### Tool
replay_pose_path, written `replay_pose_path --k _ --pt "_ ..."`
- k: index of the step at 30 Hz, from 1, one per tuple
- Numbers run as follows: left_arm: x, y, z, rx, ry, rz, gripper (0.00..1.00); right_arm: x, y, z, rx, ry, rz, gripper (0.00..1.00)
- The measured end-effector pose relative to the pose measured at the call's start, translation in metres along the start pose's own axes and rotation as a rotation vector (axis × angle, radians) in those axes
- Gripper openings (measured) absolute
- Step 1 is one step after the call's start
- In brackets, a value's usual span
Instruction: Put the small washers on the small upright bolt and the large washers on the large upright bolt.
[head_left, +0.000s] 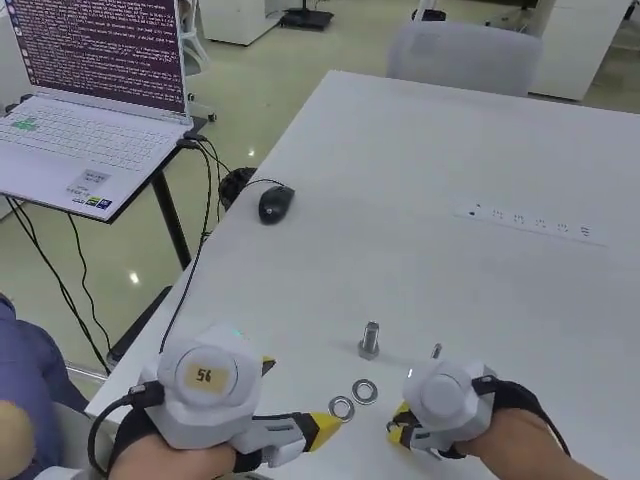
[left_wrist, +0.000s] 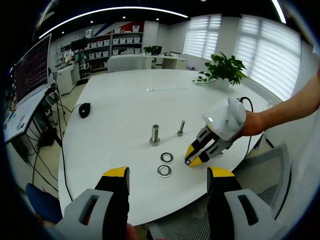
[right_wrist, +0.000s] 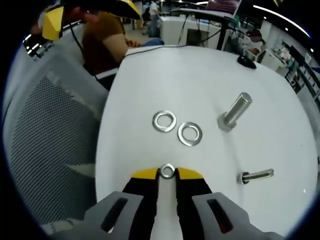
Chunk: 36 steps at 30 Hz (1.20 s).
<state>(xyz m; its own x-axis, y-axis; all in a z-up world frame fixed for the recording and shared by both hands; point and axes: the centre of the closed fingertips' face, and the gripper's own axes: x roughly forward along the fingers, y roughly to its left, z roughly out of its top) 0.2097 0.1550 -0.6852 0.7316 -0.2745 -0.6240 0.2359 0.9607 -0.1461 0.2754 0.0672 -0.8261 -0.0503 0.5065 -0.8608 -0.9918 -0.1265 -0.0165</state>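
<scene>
Small washer (right_wrist: 167, 171) sits pinched by its rim in the right tool (right_wrist: 167, 176), which we judge keeps its hole free for the small bolt (right_wrist: 257, 175), while the left tool (left_wrist: 169, 174) hovers, jaws apart, facing the large washers (right_wrist: 164, 121) on the surface (left_wrist: 125, 100).

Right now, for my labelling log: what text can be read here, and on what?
"56": yellow sticker on the left gripper; second digit uncertain.
Laptop screen text: too small to read.
Laptop stickers: blurred.
Marks on the table's socket strip: too small.

Shiny metal washers (right_wrist: 156, 121); matt table (head_left: 450, 150)
</scene>
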Motion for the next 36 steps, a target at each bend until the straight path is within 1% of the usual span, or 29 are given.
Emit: replay_pose_path --k 2,6,9,14,16,19,23,25,30,31,34,36 --pt "0.0002 -0.0006 0.0001 0.0 0.0 -0.001 0.62 0.0001 -0.0002 0.0003 0.012 -0.004 0.001 0.14" --pt "0.0012 -0.0013 -0.0001 0.004 0.002 -0.005 0.62 0.0008 -0.0006 0.002 0.01 -0.007 0.0 0.14" --pt "0.0011 -0.0003 0.0 0.002 0.002 -0.004 0.62 0.001 -0.0017 0.0016 -0.011 0.001 0.005 0.14" --pt "0.0006 0.0012 -0.0005 -0.001 0.001 -0.001 0.62 -0.0008 -0.0004 -0.0005 -0.044 0.019 0.031 0.17" --pt "0.0009 0.0008 -0.0008 -0.003 0.001 -0.002 0.62 -0.0011 0.0009 -0.0009 -0.062 0.02 0.054 0.19" --pt "0.0015 -0.0009 -0.0012 0.0 0.003 -0.006 0.62 -0.0016 0.0008 -0.0014 -0.096 0.028 0.073 0.18" --pt "0.0013 -0.0016 -0.0016 0.003 0.005 -0.008 0.62 -0.0018 -0.0005 -0.0023 -0.126 0.045 0.078 0.15" --pt "0.0001 -0.0008 -0.0015 0.002 0.004 -0.004 0.62 -0.0019 0.0001 -0.0021 -0.131 0.044 0.08 0.15" --pt "0.0 -0.0003 0.0005 0.002 0.002 -0.002 0.62 -0.0026 0.0001 -0.0022 -0.115 0.034 0.07 0.14" --pt "0.0001 -0.0009 0.001 0.004 0.002 -0.003 0.62 -0.0026 0.0001 -0.0023 -0.104 0.031 0.067 0.14" --pt "0.0009 -0.0028 0.0022 0.01 0.001 -0.008 0.62 -0.0033 -0.0001 -0.0028 -0.042 0.011 0.049 0.13" --pt "0.0013 -0.0032 0.002 0.01 0.002 -0.009 0.62 -0.0038 -0.0006 -0.0033 -0.018 -0.001 0.043 0.13"
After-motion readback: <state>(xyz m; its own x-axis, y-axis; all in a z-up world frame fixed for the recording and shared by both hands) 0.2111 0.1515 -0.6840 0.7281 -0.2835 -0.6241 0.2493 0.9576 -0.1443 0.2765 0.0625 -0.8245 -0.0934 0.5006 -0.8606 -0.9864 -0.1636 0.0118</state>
